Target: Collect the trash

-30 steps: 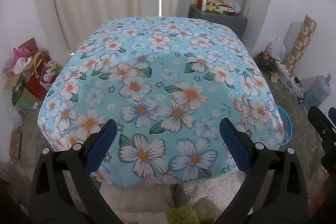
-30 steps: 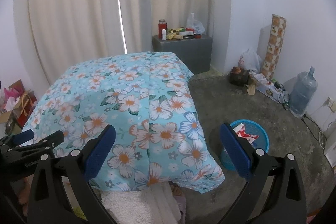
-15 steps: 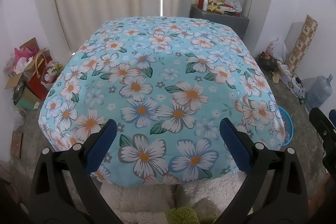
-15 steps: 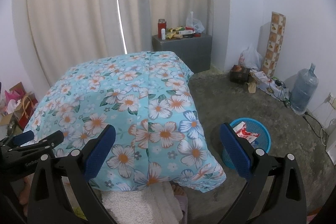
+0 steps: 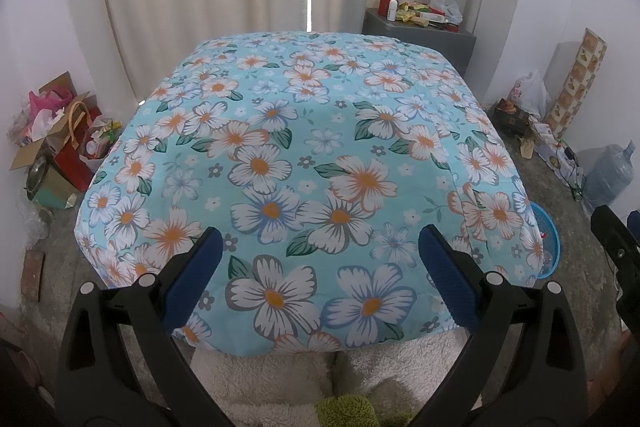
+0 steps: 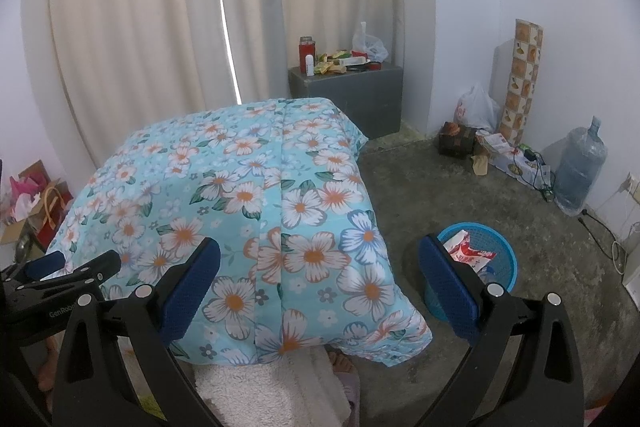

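A blue plastic basket stands on the floor right of the bed and holds a red and white wrapper. Its rim shows in the left wrist view. Wrappers and packets lie on a grey cabinet behind the bed; they also show in the left wrist view. My left gripper is open and empty over the foot of the bed. My right gripper is open and empty over the bed's right corner, with the basket just beyond its right finger.
A bed with a blue floral cover fills the middle. Boxes and bags are piled at the left wall. A white plastic bag, a tiled roll, cables and a water jug line the right wall. Concrete floor lies right of the bed.
Both views have drifted slightly; the right wrist view now sees a bit more of the basket and floor. Both grippers stay open and empty.
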The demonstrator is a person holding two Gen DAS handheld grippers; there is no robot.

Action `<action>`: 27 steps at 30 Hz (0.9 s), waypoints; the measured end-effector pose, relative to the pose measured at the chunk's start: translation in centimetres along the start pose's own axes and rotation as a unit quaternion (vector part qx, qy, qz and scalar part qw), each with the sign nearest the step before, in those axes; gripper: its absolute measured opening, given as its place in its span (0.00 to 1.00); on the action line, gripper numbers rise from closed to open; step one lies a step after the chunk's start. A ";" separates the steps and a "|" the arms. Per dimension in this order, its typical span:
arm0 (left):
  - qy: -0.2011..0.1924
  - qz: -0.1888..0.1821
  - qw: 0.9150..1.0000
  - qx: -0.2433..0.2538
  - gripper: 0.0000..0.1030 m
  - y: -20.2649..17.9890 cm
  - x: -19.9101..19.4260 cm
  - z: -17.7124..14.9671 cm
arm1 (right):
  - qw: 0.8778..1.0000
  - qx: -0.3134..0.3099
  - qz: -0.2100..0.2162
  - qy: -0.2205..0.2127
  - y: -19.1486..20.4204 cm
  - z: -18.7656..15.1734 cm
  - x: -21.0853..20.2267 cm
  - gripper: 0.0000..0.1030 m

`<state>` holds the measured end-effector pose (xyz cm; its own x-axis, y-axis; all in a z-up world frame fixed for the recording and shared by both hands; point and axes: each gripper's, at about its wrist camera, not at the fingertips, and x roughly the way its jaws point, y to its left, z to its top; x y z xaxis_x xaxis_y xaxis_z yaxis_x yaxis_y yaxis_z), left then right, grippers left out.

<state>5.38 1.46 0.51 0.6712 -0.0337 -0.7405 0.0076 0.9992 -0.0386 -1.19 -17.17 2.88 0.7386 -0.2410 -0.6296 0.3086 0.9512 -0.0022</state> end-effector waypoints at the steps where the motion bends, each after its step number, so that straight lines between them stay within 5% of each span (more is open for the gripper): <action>1: 0.000 0.001 1.000 0.001 0.91 0.0 0.0 0.0 | 1.000 0.001 0.000 0.000 0.1 0.0 0.0 0.94; 27: 0.041 0.023 0.999 0.018 0.91 -0.3 1.2 -1.2 | 0.990 -0.013 -0.065 0.127 1.3 -3.7 2.7 0.94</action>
<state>5.28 1.10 -1.21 0.6089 0.0120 -0.7931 0.0056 0.9998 0.0194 -1.01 -15.91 -1.72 0.5177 -0.3077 -0.7983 0.3719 0.9213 -0.1140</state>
